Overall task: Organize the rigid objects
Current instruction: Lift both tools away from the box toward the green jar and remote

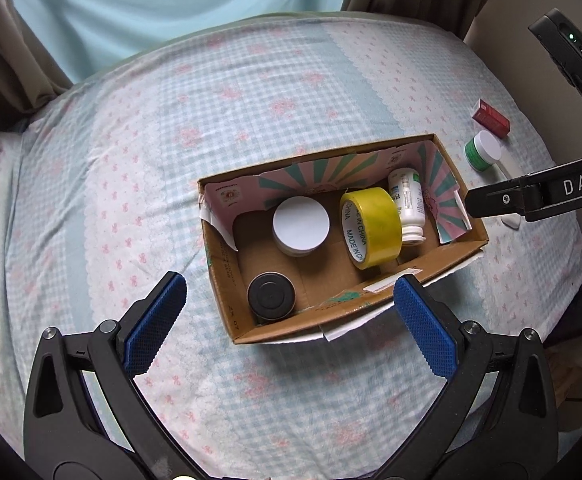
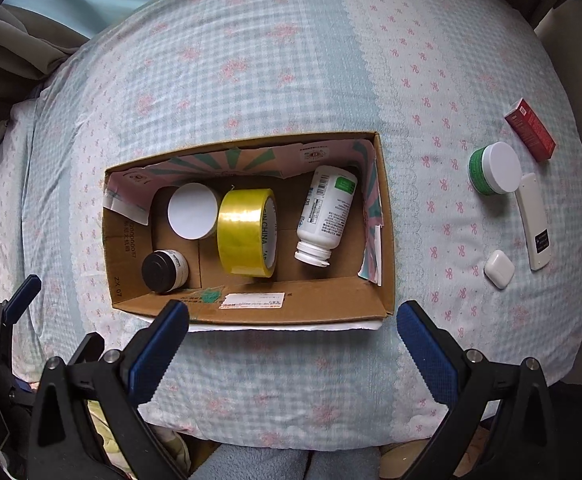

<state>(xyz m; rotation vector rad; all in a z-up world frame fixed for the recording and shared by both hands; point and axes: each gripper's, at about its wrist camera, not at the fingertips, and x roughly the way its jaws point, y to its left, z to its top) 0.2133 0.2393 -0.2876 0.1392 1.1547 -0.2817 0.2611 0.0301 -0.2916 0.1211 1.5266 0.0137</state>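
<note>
My left gripper [image 1: 289,312] hangs wide apart and empty over the near wall of the cardboard box [image 2: 387,216], whose long axis runs left to right on the bedspread [image 2: 291,60]. Inside, from the left: a black-lidded jar [image 2: 163,270] and a white-lidded jar [image 2: 192,216], both upright; a yellow tape roll [image 2: 245,232] on edge; then a white pill bottle [image 2: 325,214] lying down, cap toward me. My right gripper [image 2: 291,336] is spread open, holding nothing. Right of the box sit a green jar [image 2: 493,168], a red carton [image 2: 531,130], a white remote [image 2: 533,220] and an earbud case [image 2: 499,269].
</note>
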